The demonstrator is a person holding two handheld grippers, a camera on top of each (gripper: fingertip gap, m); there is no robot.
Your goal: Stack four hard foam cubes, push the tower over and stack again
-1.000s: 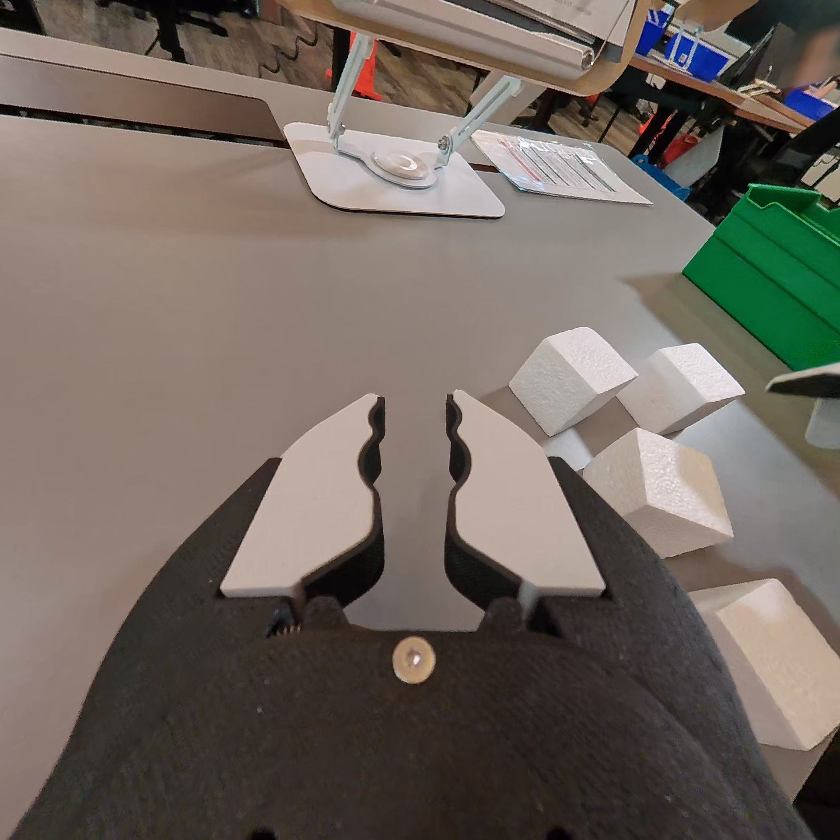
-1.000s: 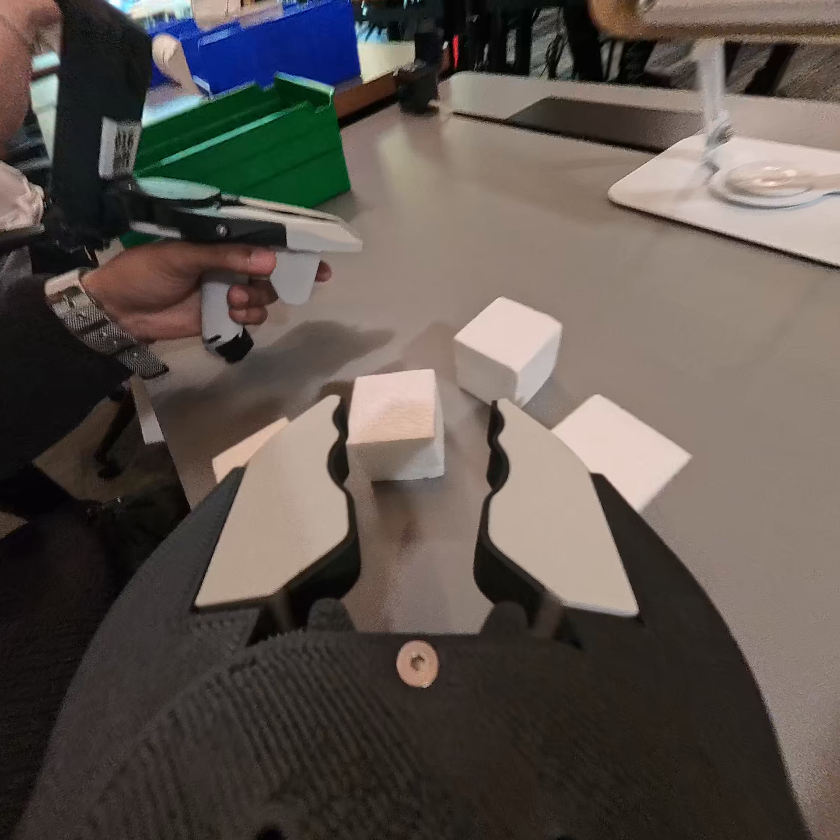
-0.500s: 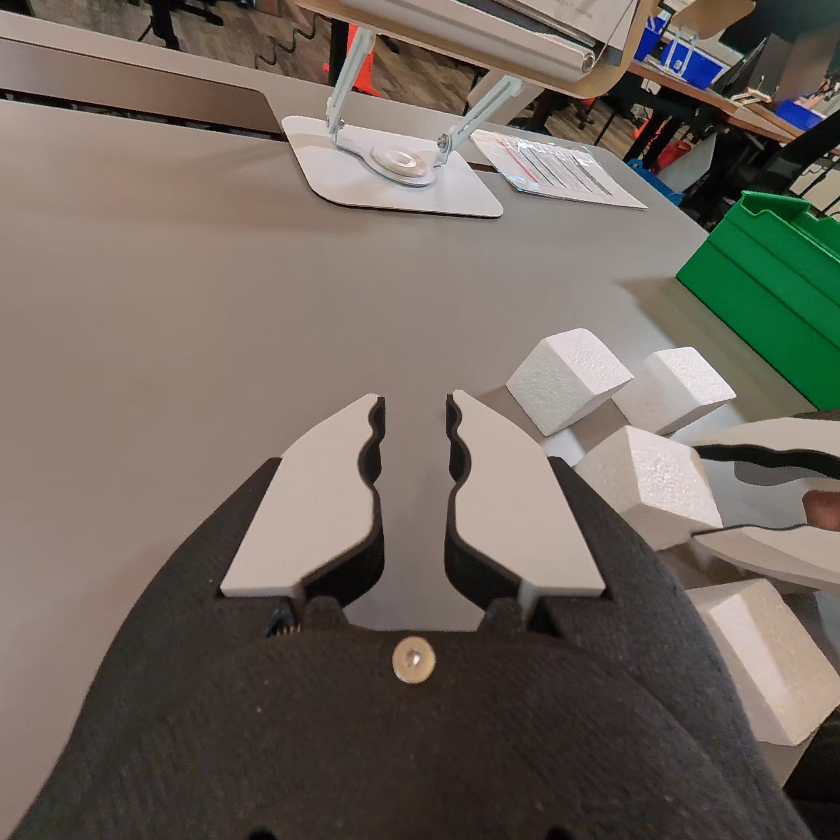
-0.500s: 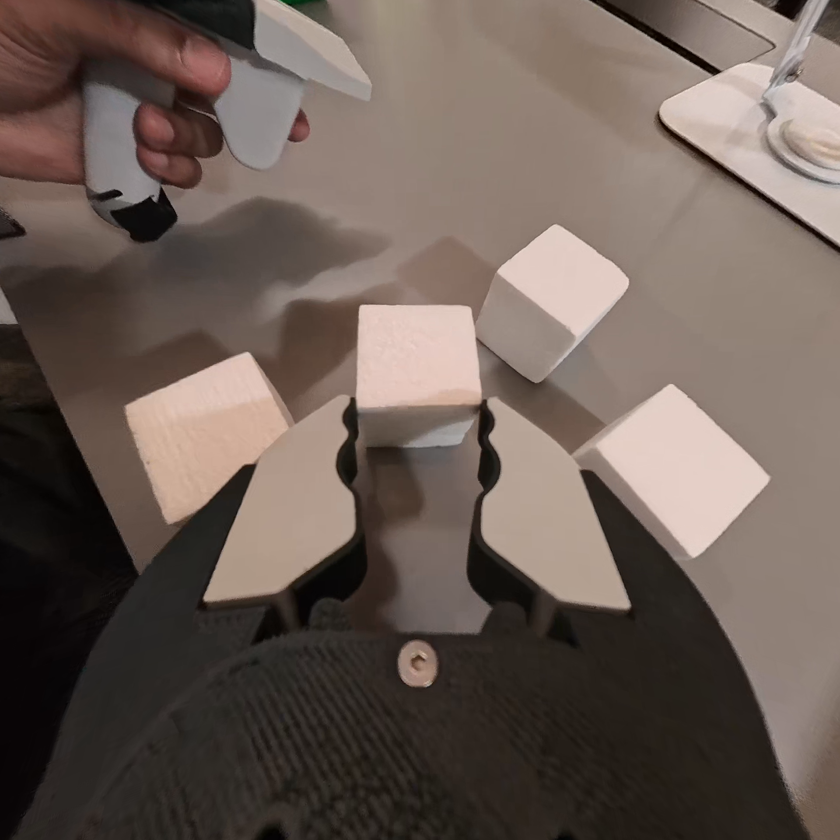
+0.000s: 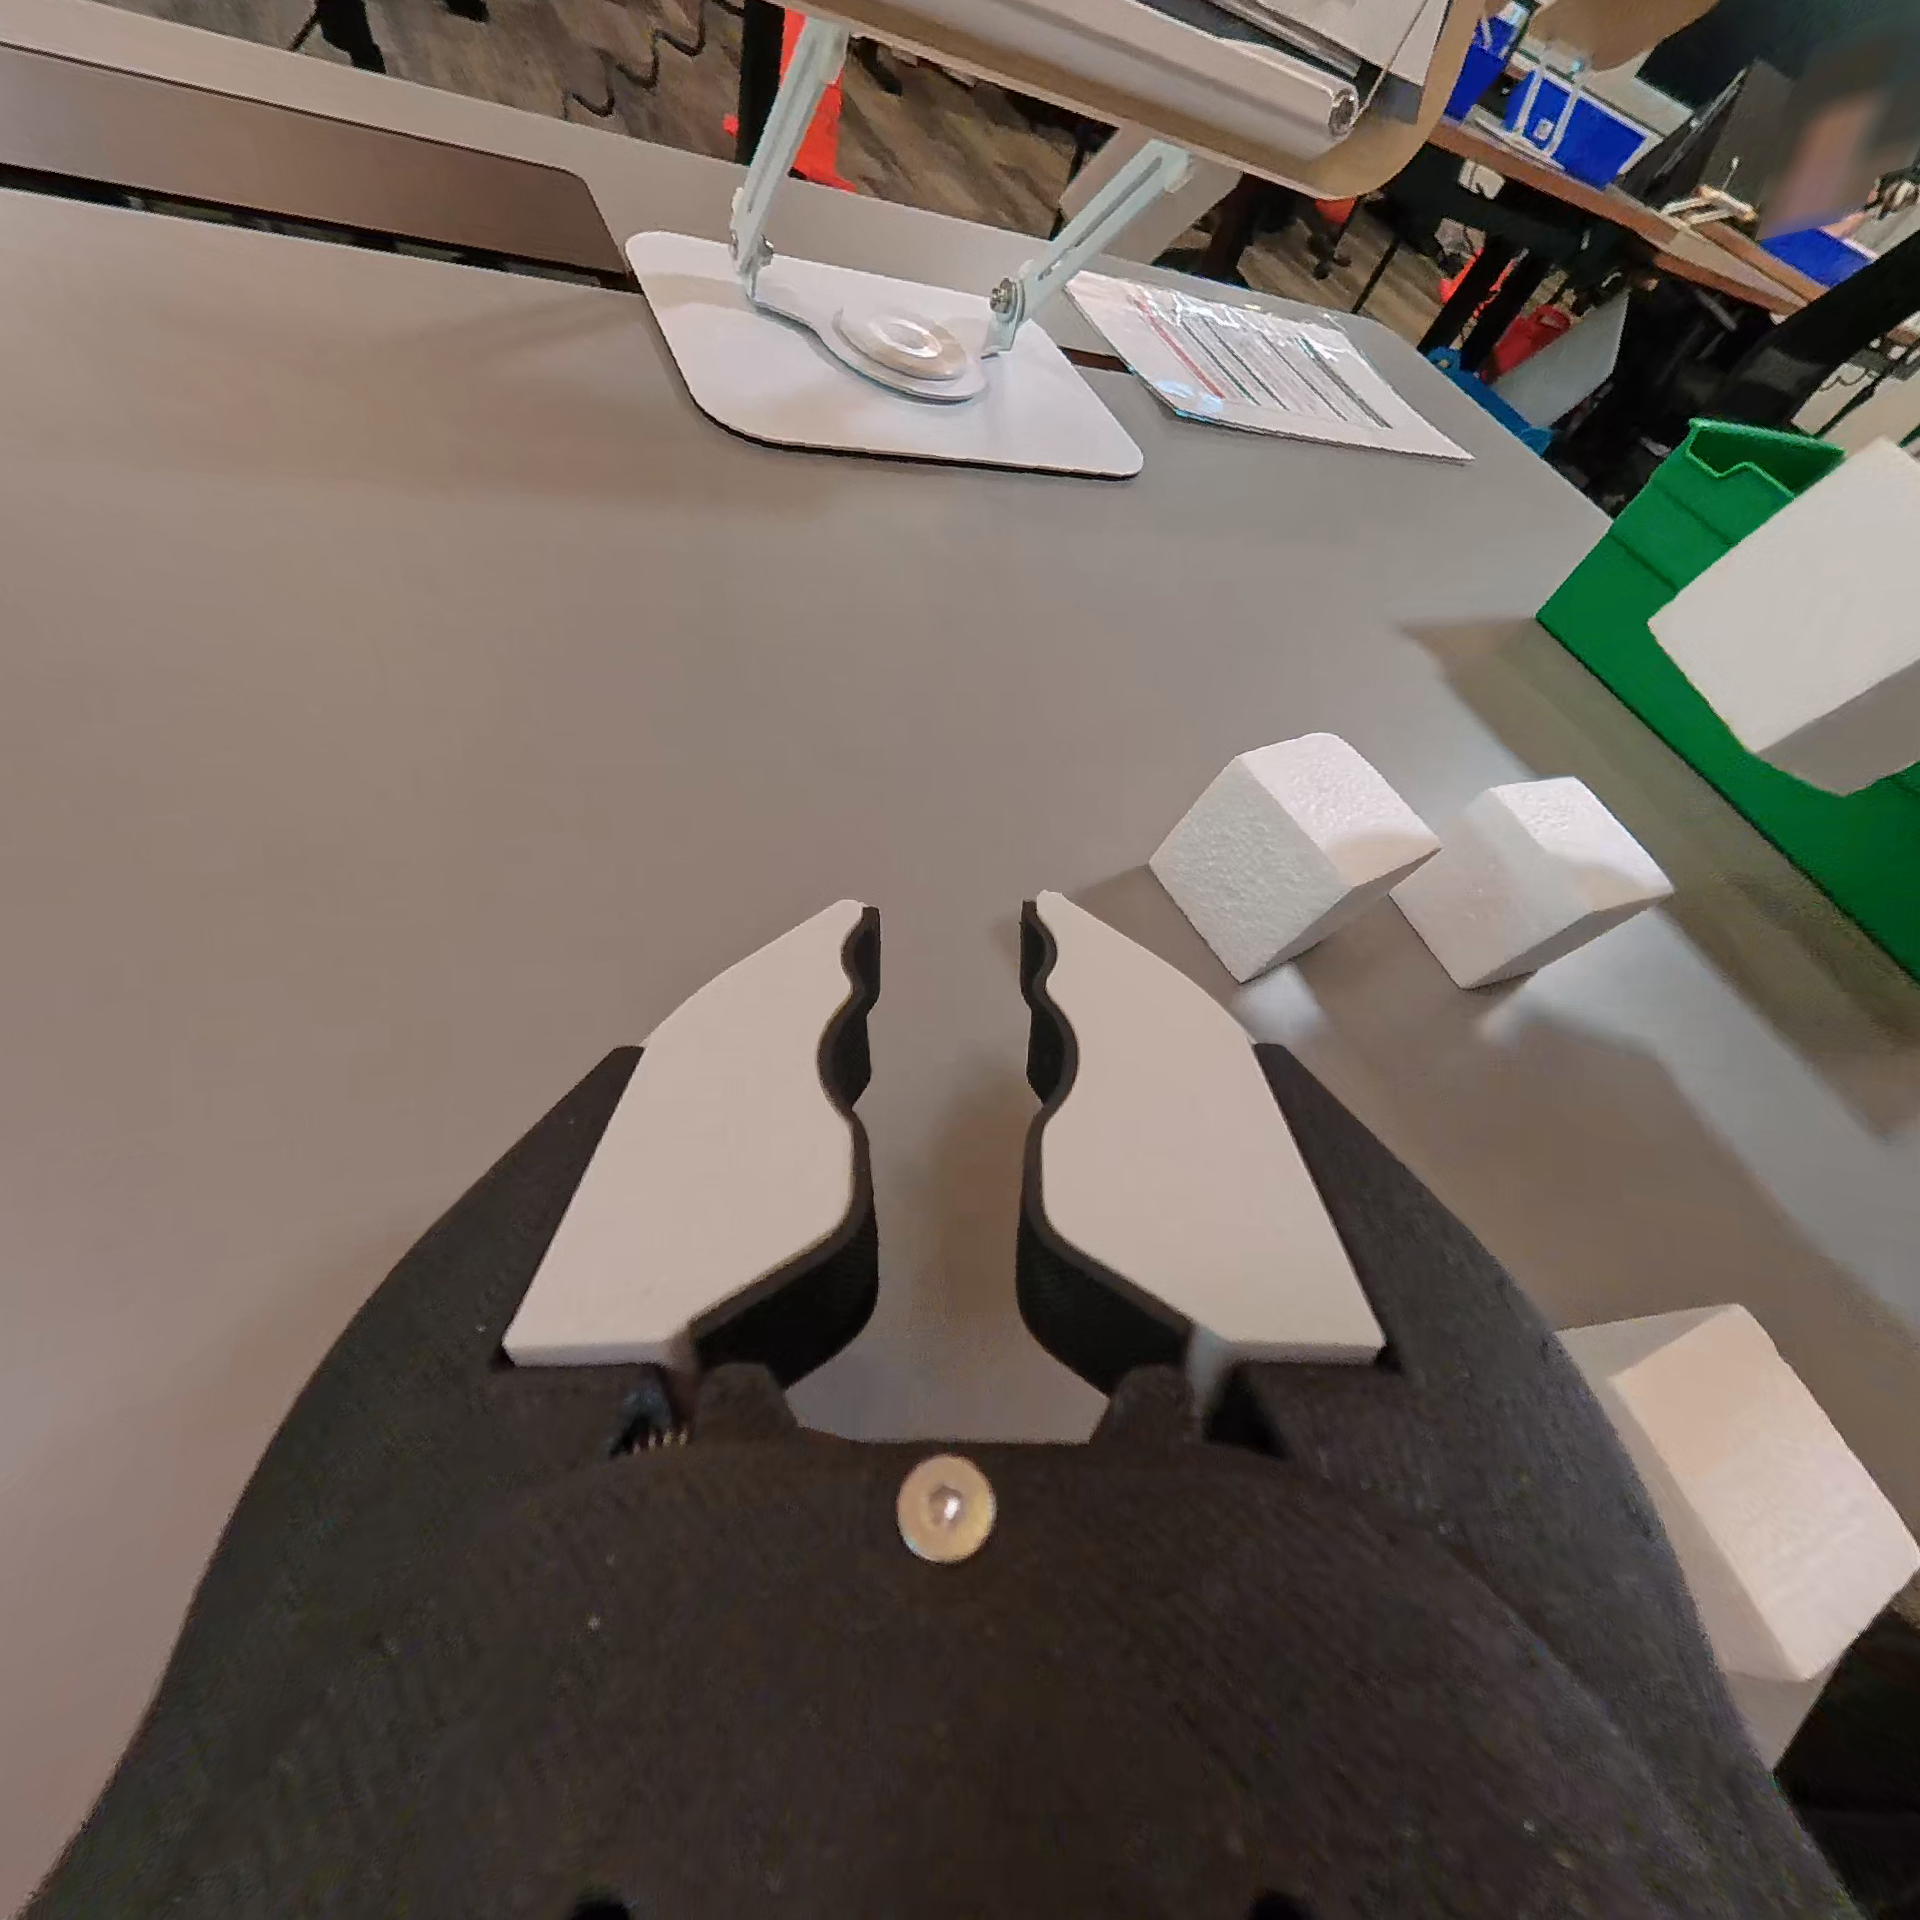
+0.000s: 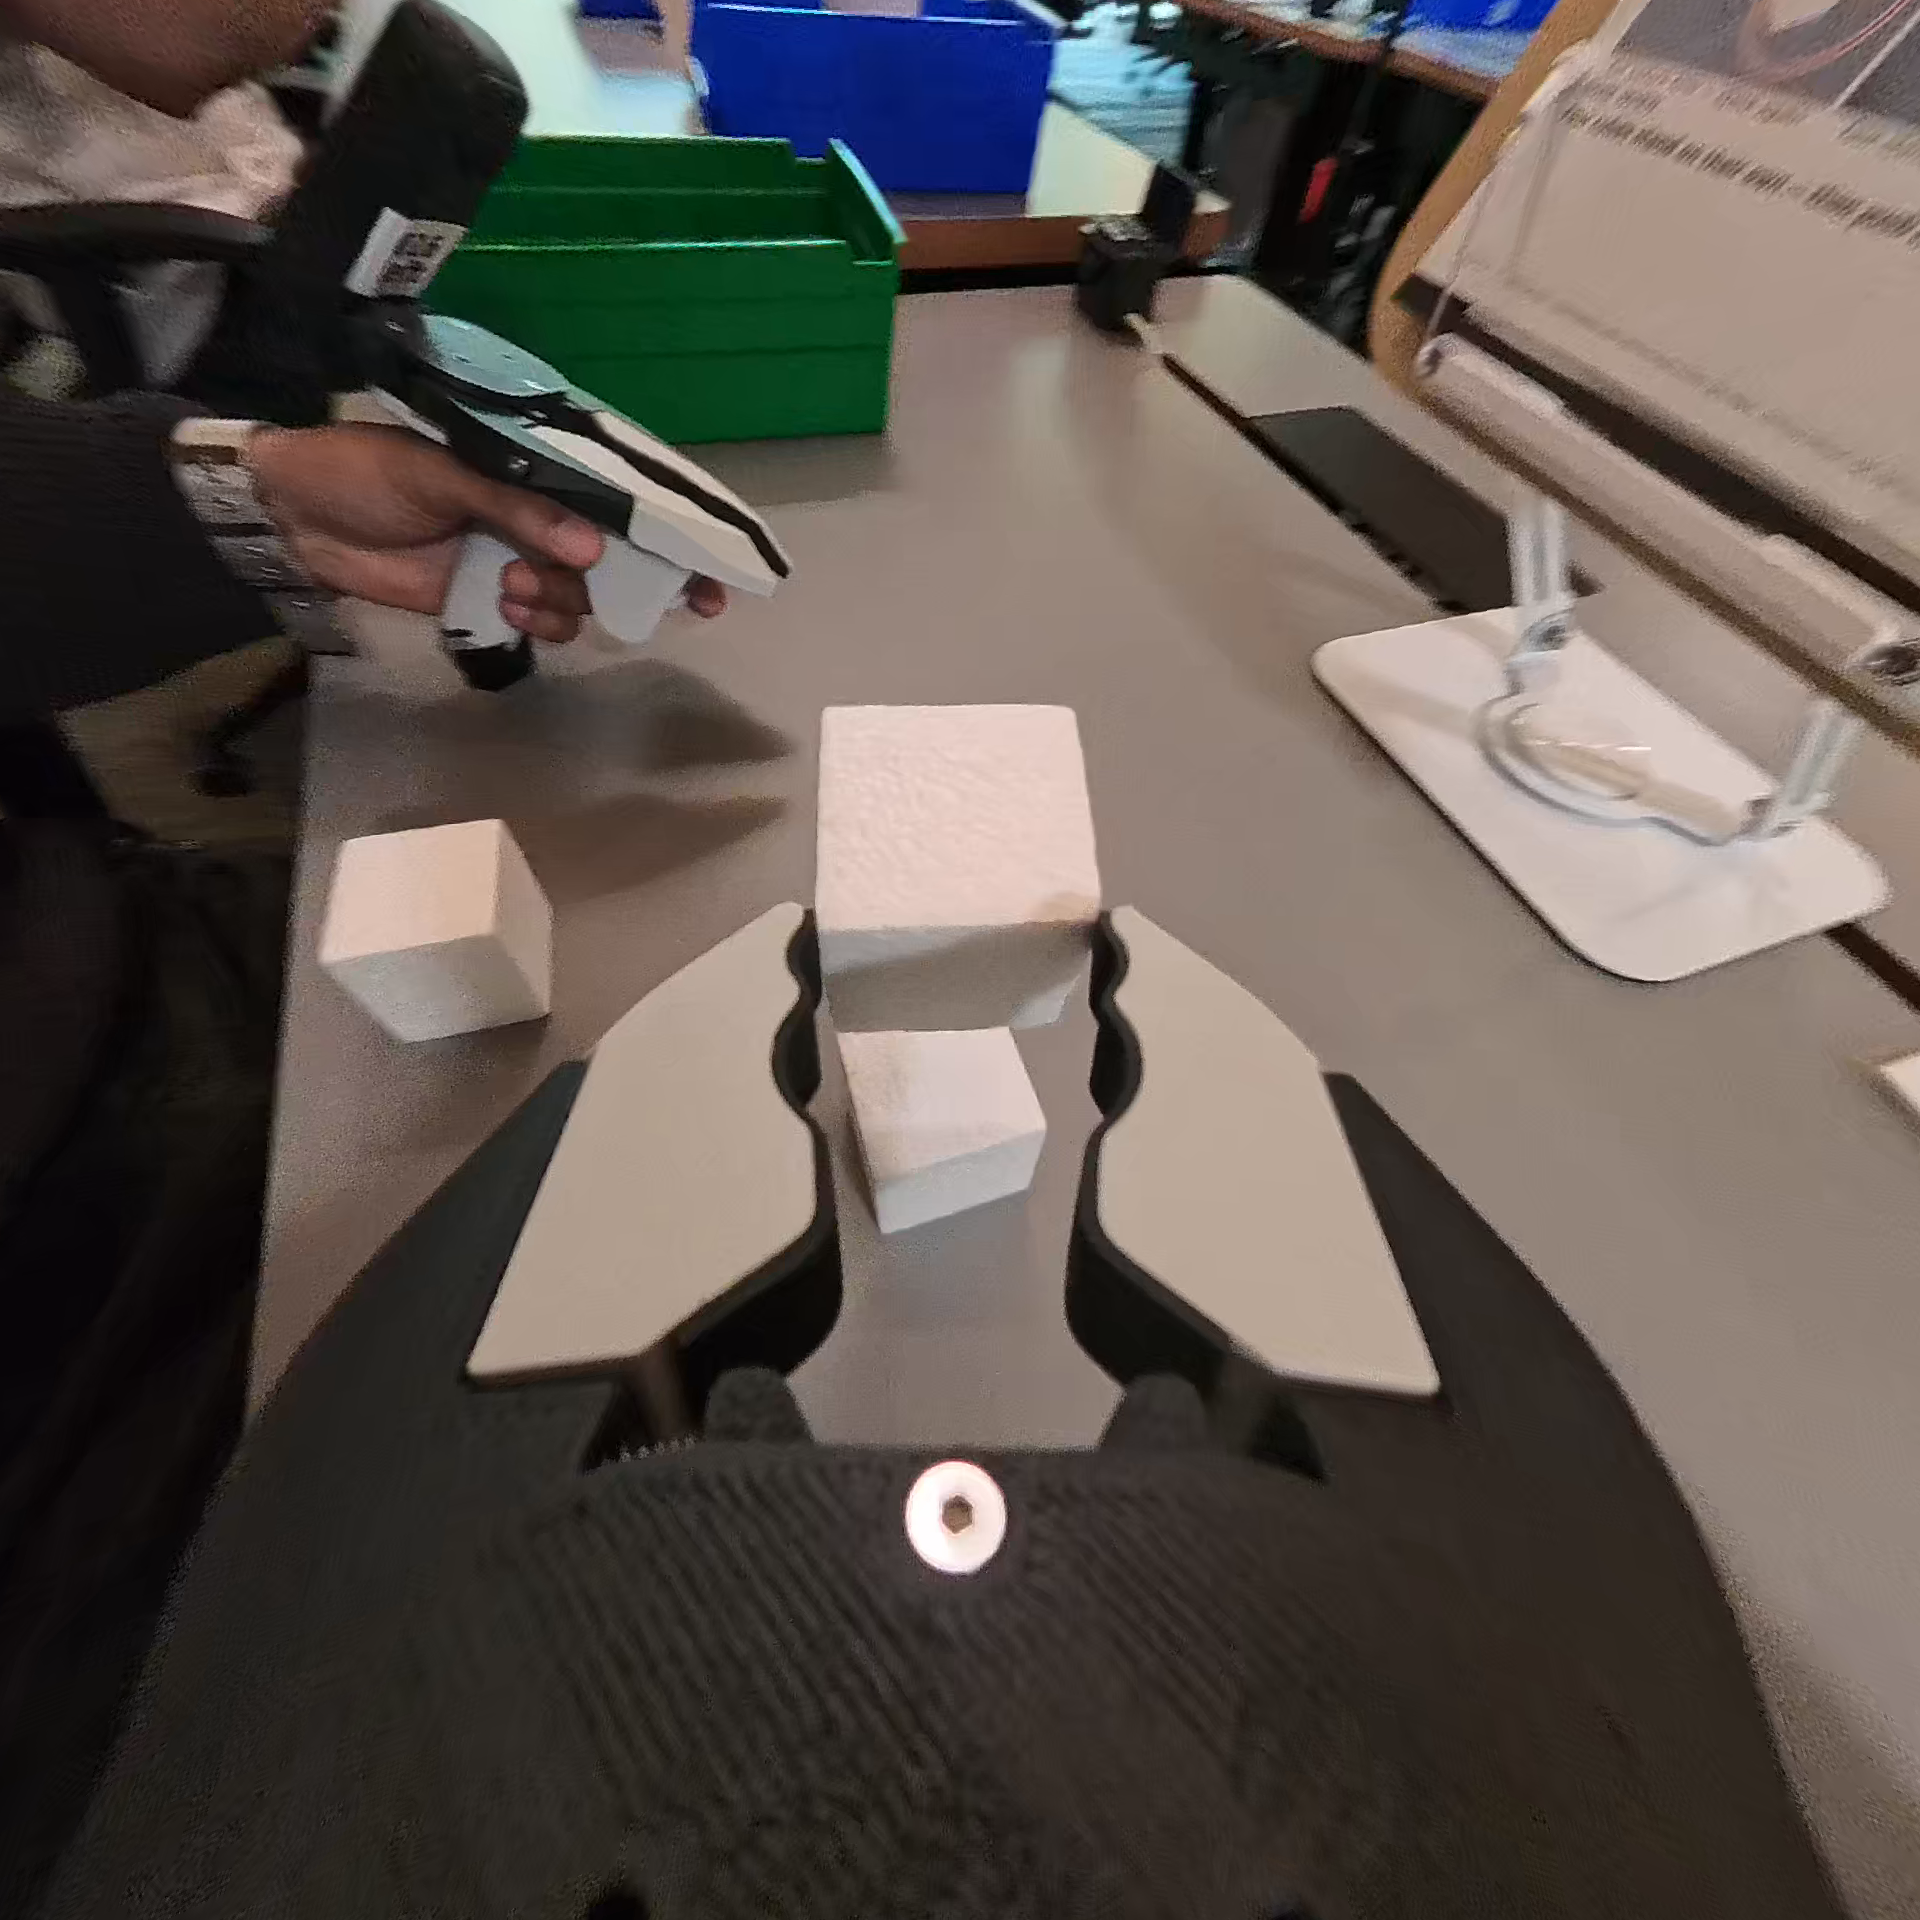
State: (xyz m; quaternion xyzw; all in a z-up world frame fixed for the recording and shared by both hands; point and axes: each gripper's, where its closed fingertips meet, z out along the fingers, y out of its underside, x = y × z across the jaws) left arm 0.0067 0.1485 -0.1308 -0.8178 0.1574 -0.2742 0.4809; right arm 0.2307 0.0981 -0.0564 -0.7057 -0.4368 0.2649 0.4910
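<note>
Several white foam cubes lie on a grey table (image 5: 416,727). My right gripper (image 6: 953,920) is shut on one foam cube (image 6: 956,831) and holds it above the table; this lifted cube also shows at the right edge of the left wrist view (image 5: 1808,613). Under it a second cube (image 6: 940,1122) rests on the table, and a third (image 6: 436,925) lies to the left. My left gripper (image 5: 951,925) is narrowly open and empty over bare table. It has two cubes (image 5: 1288,852) (image 5: 1527,878) to its right and another (image 5: 1745,1496) near its body. A hand holds the left gripper (image 6: 727,551).
A green bin (image 5: 1714,582) (image 6: 675,301) stands beyond the cubes by the table edge. A white stand base (image 5: 883,364) (image 6: 1600,821) carries a tilted board. A plastic-wrapped sheet (image 5: 1257,364) lies beside it. A blue bin (image 6: 873,94) sits farther back. Across from one pair of fingers to the other is roughly 25 centimetres.
My right gripper came down over a cube, shut on it and lifted it off the table. The left gripper has barely moved.
</note>
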